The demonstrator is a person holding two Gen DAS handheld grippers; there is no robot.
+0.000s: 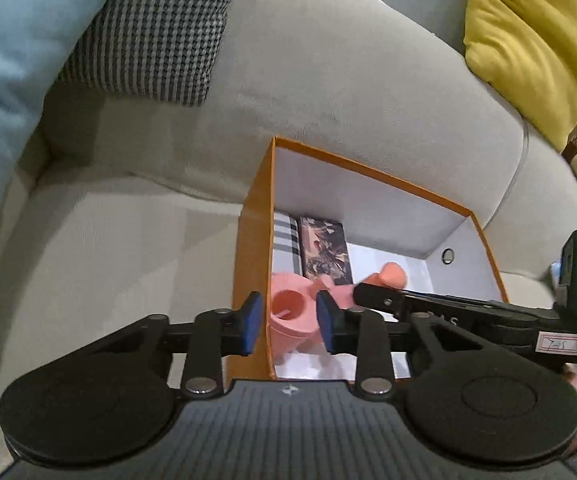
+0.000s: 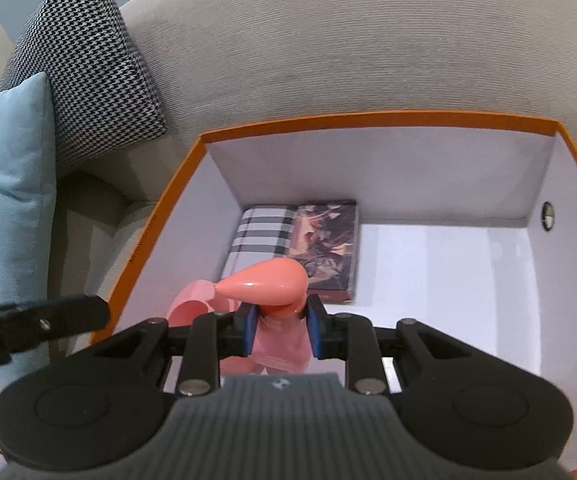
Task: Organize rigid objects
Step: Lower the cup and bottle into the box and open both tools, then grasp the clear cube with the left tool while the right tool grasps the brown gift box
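Note:
An orange box (image 2: 368, 118) with a white inside stands on a grey sofa seat. In its far left corner lie a plaid packet (image 2: 260, 232) and a dark pictured case (image 2: 324, 240). My right gripper (image 2: 280, 330) is shut on a pink plastic item (image 2: 264, 284) with a teardrop top, held low inside the box near its left wall. My left gripper (image 1: 289, 322) hovers over the box's left wall (image 1: 248, 280), pads apart with nothing pressed between them. The pink item (image 1: 288, 308) shows beyond the pads. One left finger (image 2: 68, 314) appears outside that wall in the right wrist view.
A houndstooth cushion (image 2: 80, 68) and a light blue cushion (image 2: 8, 184) lean at the sofa's left end. A yellow cushion (image 1: 536, 40) sits at the upper right. The sofa backrest (image 1: 328, 80) rises right behind the box. The box floor (image 2: 448, 272) to the right is bare.

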